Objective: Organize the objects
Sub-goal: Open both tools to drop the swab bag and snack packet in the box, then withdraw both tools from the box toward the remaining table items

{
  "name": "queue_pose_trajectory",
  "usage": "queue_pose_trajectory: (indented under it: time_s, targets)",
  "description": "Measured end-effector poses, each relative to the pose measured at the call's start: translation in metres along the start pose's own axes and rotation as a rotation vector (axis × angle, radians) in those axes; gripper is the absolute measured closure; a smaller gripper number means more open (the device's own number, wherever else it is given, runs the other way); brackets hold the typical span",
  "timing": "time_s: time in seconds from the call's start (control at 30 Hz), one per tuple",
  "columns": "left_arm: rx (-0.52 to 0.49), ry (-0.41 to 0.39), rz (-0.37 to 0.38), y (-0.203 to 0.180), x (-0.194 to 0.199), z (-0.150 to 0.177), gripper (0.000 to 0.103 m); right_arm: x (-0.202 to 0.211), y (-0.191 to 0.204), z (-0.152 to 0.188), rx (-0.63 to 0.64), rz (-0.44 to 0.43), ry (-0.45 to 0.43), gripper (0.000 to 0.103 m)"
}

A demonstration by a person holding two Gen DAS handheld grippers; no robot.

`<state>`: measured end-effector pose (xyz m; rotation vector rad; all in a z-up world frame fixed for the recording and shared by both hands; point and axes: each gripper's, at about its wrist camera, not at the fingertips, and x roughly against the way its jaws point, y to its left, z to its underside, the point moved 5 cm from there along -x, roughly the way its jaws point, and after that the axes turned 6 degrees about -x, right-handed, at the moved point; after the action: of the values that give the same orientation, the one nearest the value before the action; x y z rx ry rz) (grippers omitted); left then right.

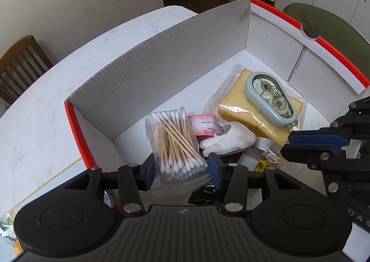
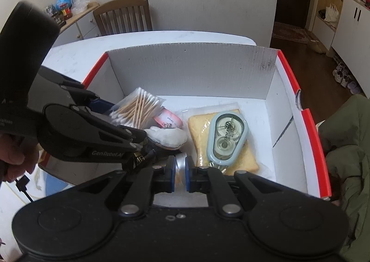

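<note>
lowering the bag of cotton swabs into the red-edged box, i'm pinching it with my left gripper, my right gripper is pressed nearly together on something silvery, and next i'm judging both need releasing.

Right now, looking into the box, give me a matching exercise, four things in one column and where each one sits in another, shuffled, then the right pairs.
Things:
1. Correction tape dispenser
2. Bag of cotton swabs
3. Roll of silver tape
4. Green jacket

Places:
A. Between the left gripper's fingers
B. Outside the box, draped beside its red edge
C. On top of the bagged bread slice
D. Clamped in the right gripper

Pairs: 1-C, 2-A, 3-D, 4-B
</note>
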<state>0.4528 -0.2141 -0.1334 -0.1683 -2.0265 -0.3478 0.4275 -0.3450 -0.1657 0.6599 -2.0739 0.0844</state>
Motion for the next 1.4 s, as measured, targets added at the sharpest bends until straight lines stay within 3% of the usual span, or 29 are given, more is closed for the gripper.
queue_pose_trajectory:
  time_s: [0.43, 0.53, 0.83, 1.13, 1.4]
  targets:
    - [0.069, -0.066, 0.077, 0.004, 0.021, 0.009, 0.049, 0.01, -0.011, -0.005, -0.074, -0.016, -0.029, 0.093]
    - [0.083, -0.102, 0.093, 0.003, 0.032, 0.009, 0.038, 0.015, -0.01, -0.006, -0.078, -0.014, -0.041, 0.092]
    - [0.158, -0.197, 0.14, 0.012, 0.07, 0.022, 0.037, 0.033, -0.001, -0.007, -0.084, -0.02, -0.082, 0.09]
    - [0.141, -0.29, 0.129, 0.02, 0.107, 0.043, 0.037, 0.049, 0.02, -0.006, -0.073, 0.005, -0.118, 0.087]
    - [0.158, -0.327, 0.146, 0.035, 0.129, 0.072, 0.037, 0.057, 0.041, -0.003, -0.082, 0.03, -0.138, 0.086]
